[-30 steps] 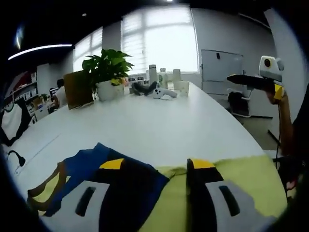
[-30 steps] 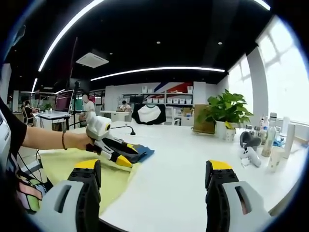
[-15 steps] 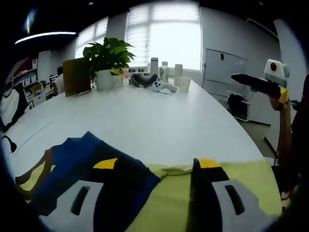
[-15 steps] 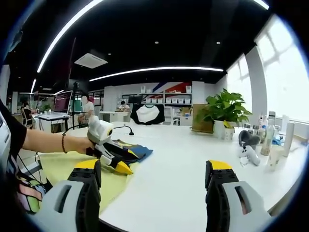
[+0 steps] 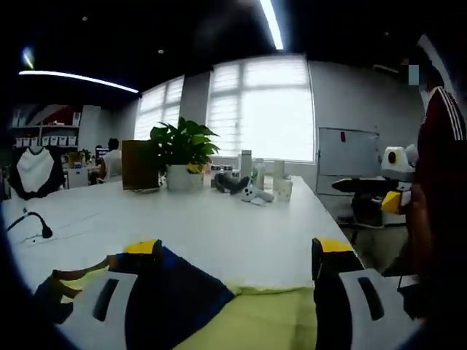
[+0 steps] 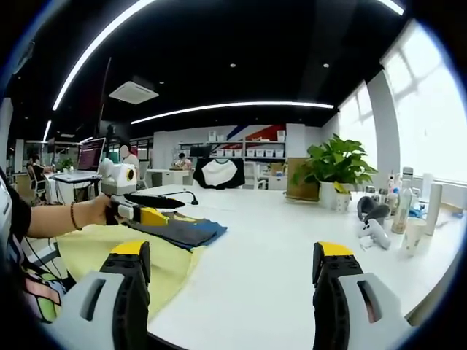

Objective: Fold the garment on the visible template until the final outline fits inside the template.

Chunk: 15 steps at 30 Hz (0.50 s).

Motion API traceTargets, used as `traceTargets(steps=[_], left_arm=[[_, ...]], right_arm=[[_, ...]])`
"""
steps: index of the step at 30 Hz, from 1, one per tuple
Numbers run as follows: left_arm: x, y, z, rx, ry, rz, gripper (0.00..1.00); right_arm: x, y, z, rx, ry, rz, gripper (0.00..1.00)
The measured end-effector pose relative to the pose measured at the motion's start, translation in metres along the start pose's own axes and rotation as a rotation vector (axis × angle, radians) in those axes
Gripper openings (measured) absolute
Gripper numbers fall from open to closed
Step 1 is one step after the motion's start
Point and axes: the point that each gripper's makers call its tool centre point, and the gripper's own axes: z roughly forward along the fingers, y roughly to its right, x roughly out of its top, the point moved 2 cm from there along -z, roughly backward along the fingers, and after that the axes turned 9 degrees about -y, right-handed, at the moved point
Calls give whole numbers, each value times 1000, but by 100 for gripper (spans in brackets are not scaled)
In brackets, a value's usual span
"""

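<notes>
Since the earlier frames we see the left gripper point(image 6: 142, 208) lifted off the garment point(image 6: 182, 230), now hovering just above it at mid-left of the right gripper view; in its own view the left gripper point(image 5: 237, 251) has jaws apart, nothing between them; garment point(image 5: 175, 302) sits lower left, dark blue, on the yellow template point(image 5: 255, 321) along the bottom edge; the white table point(image 5: 219, 226) runs up the middle; the right gripper point(image 6: 237, 266) has jaws apart, empty, over bare table lower centre; the garment lies left of it, long axis running away up-left; the left gripper is nearer.
</notes>
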Motion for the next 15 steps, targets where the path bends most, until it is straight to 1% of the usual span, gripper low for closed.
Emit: traceTargets(steps=[2,4,5,8,10,12,14,15], left_arm=[[6,-3,-13,22,21,-16,95],[16,-8,-31,52,66,-34,98],[19,-9,-37,62,76,-41,99],[26,-13,-62,92,93,-38,100],[31,-14,-76,117,114,-29,100],[33,-13,-87,132,119,-22,100],[37,-14,-102,170,149,-21,100],[39,-13,-111,180,164,-19,100]], right_arm=[[1,-2,0,3,0,-8,95],[2,-4,0,3,1,-13,96],[2,-5,0,4,2,-20,96],[1,-8,3,11,-4,-29,97],[-1,-11,6,19,-11,-36,97],[-1,-13,7,27,-14,-43,97],[-3,-18,8,46,-24,-64,95],[-2,-19,9,49,-19,-68,95]])
